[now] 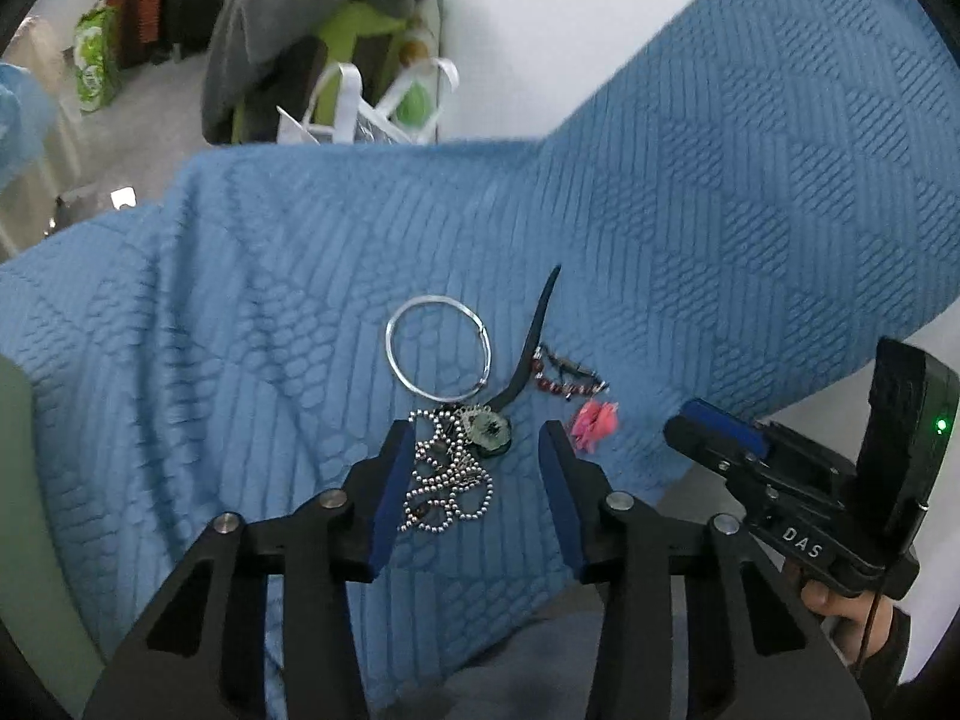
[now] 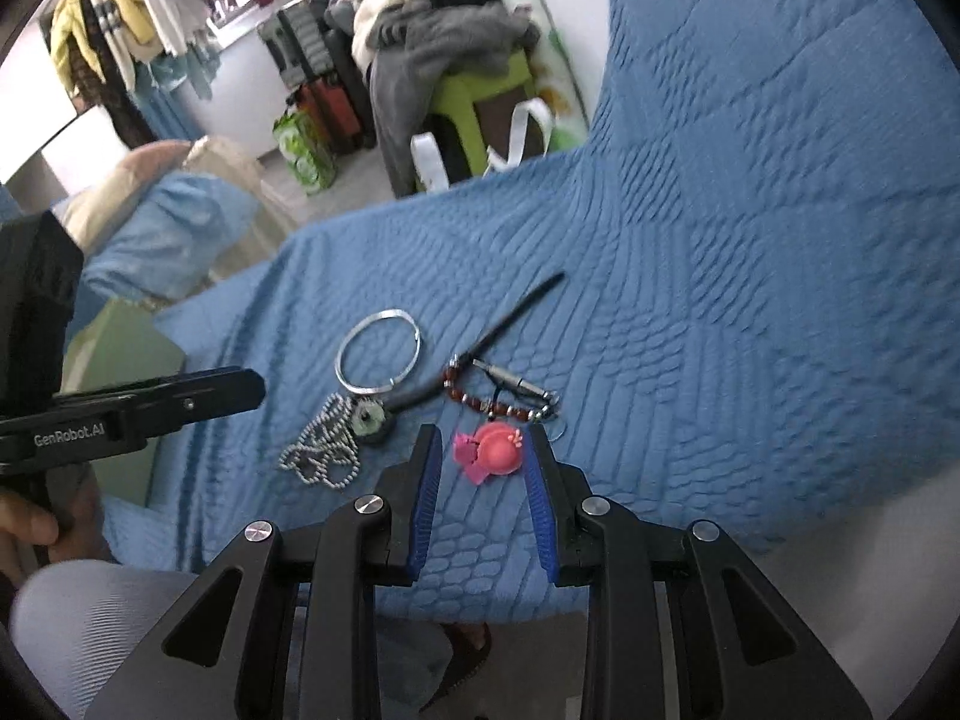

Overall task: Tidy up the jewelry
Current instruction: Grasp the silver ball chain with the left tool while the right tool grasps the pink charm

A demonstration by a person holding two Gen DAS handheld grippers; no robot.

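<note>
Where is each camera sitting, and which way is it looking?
Left wrist view: sits on the left gripper, looks forward over the ball chain; the right gripper shows at the right edge.
Right wrist view: sits on the right gripper, looks at the pink hat charm; the left gripper and a hand show on the left.
Both share the silver bangle, the jewelry and the blue quilt.

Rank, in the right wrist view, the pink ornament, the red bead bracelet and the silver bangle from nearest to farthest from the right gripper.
1. Pink ornament: between the open jaws of the right gripper.
2. Red bead bracelet: just beyond it, slightly right.
3. Silver bangle: farthest, up and to the left.
</note>
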